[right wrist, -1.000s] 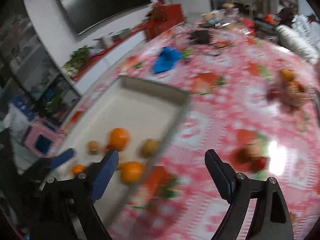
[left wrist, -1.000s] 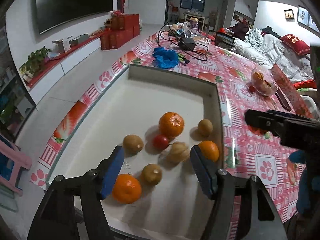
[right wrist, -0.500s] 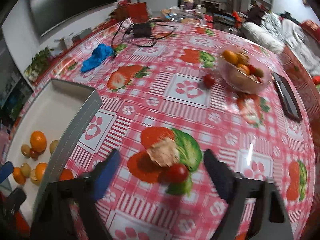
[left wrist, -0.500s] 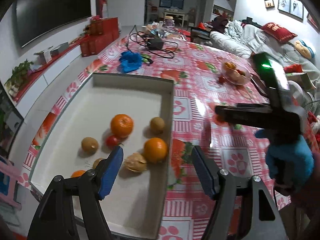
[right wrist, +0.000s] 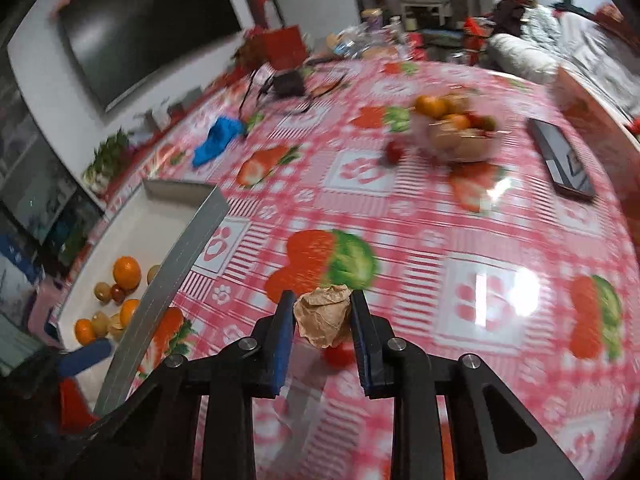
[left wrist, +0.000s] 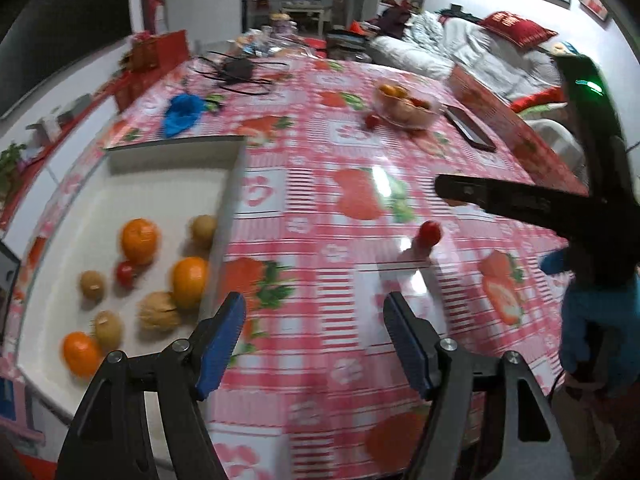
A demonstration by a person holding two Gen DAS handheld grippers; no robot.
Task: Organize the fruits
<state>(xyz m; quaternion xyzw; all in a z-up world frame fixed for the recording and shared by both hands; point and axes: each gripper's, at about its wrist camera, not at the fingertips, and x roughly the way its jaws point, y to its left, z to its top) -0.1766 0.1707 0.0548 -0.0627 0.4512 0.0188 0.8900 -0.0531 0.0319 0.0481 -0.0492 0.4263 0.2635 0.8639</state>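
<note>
While I am steering from afar, my right claw (right wrist: 323, 322) is pinching a crumpled, papery tan husk fruit (right wrist: 323, 316) between its blue pads, its jaws having just been closing onto it. A small red tomato (right wrist: 338, 354) is lying on the surface (right wrist: 400, 216) just beneath. My left claw (left wrist: 314, 340) is hanging partly open with nothing between its pads, over the surface beside the tray (left wrist: 228, 200). A red-and-pink checked cloth printed with strawberries and paw marks is covering the surface. Inside the white tray I am counting three oranges (left wrist: 139, 240), three brownish kiwis (left wrist: 92, 285), one tomato and one husk fruit. A clear bowl (right wrist: 460, 136) of fruit is sitting far off, a phone (right wrist: 564, 162) beside it. A dark television (right wrist: 152, 28) is hanging on the wall.
</note>
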